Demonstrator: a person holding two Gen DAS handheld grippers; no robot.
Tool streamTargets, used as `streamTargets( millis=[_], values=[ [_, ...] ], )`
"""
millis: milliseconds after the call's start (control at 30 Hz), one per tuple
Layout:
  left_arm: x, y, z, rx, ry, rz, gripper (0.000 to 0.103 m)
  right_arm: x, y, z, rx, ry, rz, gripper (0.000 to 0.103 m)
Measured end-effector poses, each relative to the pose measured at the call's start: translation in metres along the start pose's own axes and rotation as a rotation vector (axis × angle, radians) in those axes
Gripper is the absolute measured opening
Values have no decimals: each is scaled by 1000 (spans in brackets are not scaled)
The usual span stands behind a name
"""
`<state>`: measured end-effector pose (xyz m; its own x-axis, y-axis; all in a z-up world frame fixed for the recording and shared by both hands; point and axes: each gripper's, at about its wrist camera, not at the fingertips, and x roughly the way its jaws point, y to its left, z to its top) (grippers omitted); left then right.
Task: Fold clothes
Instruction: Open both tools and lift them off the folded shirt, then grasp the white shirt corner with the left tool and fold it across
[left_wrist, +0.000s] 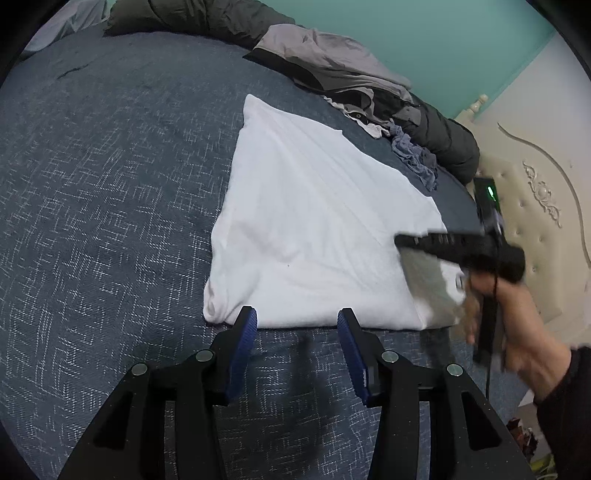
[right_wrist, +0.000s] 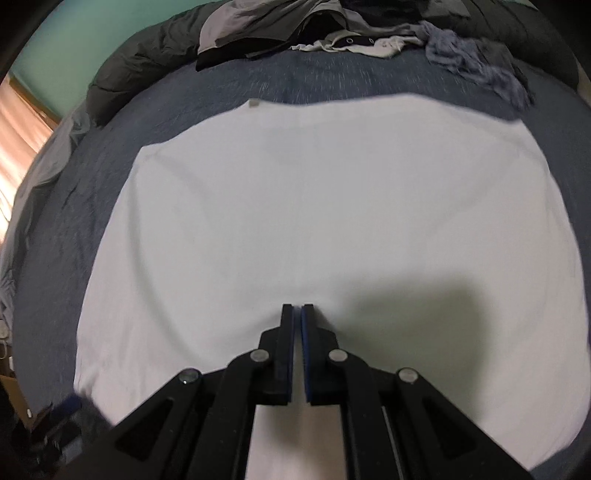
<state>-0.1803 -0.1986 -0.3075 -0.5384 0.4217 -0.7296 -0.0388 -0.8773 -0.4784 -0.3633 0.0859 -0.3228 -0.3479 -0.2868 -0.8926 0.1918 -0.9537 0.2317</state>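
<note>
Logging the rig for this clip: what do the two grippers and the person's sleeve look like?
Both grippers, left gripper and right gripper, are matte black linkage frames with round silver pivot pins and ribbed blue pads on the fingers. The sleeve is dark. A thin black cable hangs from the right handle.

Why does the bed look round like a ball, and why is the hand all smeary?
Both wrist views use a fisheye lens, so the bedspread bulges round. In the left wrist view the hand is motion-blurred. In the right wrist view the white garment looks soft, with a dark shadow beside the right gripper.

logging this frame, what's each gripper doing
left gripper: open, holding nothing
right gripper: fingers shut over the white garment; a grip on it cannot be told
</note>
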Motion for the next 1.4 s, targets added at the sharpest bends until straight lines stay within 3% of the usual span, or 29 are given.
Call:
streamTargets(
  millis=[600,833,1067,1400],
  values=[
    [7,8,3,-16,12,13,50,31,-9,74,-26,36,-43,5],
    [-2,-2,2,2,-9,2,51,-1,-4,-8,-66,83,-17,5],
    [-5,2,1,-35,-30,-7,54,-32,-16,-86,-2,116,50,5],
    [-2,16,-4,-103,-11,-4,58,-83,-47,-142,48,76,171,5]
  ],
)
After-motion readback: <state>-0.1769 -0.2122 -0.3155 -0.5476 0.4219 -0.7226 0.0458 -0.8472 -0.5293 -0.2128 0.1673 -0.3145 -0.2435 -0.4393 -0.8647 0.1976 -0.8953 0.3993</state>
